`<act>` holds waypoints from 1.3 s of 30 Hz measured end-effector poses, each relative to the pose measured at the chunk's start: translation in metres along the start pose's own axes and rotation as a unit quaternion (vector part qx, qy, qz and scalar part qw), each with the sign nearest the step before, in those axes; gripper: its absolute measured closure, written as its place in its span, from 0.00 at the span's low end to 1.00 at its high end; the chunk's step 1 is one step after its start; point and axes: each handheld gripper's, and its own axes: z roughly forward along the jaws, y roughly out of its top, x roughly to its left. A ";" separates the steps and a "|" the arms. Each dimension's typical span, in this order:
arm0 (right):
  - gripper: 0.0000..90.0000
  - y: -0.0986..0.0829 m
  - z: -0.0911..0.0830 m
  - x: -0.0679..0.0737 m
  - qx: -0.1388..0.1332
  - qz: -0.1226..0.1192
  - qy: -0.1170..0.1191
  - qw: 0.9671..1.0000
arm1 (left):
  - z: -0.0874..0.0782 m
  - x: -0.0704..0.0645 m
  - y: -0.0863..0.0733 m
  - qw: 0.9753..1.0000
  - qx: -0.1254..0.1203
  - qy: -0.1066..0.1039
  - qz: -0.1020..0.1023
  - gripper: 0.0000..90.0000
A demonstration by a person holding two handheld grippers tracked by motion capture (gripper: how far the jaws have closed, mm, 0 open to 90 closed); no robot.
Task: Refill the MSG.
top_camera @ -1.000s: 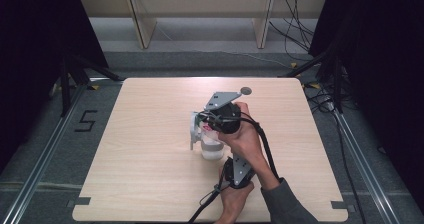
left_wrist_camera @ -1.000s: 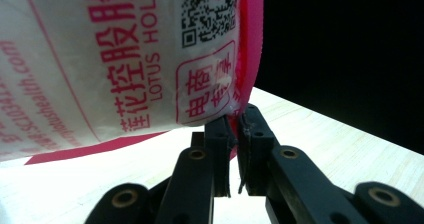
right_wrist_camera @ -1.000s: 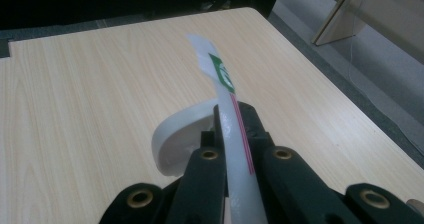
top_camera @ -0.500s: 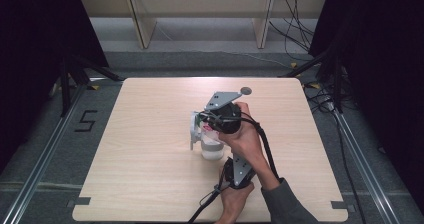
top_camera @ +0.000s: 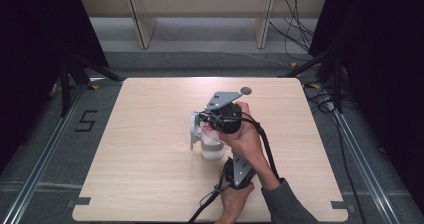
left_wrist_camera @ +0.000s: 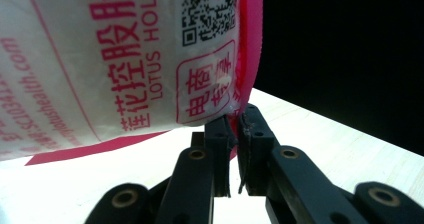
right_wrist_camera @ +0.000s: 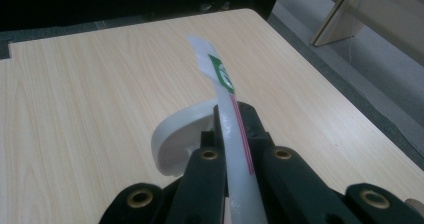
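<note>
A white packet with pink print (left_wrist_camera: 125,49) hangs over a white cup (top_camera: 212,149) in the middle of the table. My left gripper (left_wrist_camera: 234,119) is shut on the packet's lower pink corner. It comes in low from the near side in the high view (top_camera: 231,164). My right gripper (right_wrist_camera: 234,111) is shut on the packet's top edge (right_wrist_camera: 220,74), which stands edge-on and bears a green mark. The cup's rim (right_wrist_camera: 175,129) shows just beyond those jaws. From above, the right gripper (top_camera: 202,121) points left over the cup, with the packet (top_camera: 196,129) at its tip.
The pale wooden table (top_camera: 145,174) has bare room on all sides of the cup. A small dark round disc (top_camera: 245,90) lies behind the grippers. Shelf legs (top_camera: 140,24) and loose cables (top_camera: 295,29) are on the floor beyond the far edge.
Almost nothing has changed: the right gripper and the packet have dipped very slightly toward the cup. Both grips hold as before.
</note>
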 end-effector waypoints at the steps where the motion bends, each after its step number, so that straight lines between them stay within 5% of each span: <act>1: 1.00 0.000 0.000 0.000 -0.002 -0.002 0.000 1.000 | 0.000 0.000 0.000 1.000 0.000 0.001 0.001 0.93; 39: 1.00 0.001 0.002 0.004 -0.003 -0.007 0.001 1.000 | -0.001 0.002 0.000 1.000 -0.003 -0.001 -0.006 0.93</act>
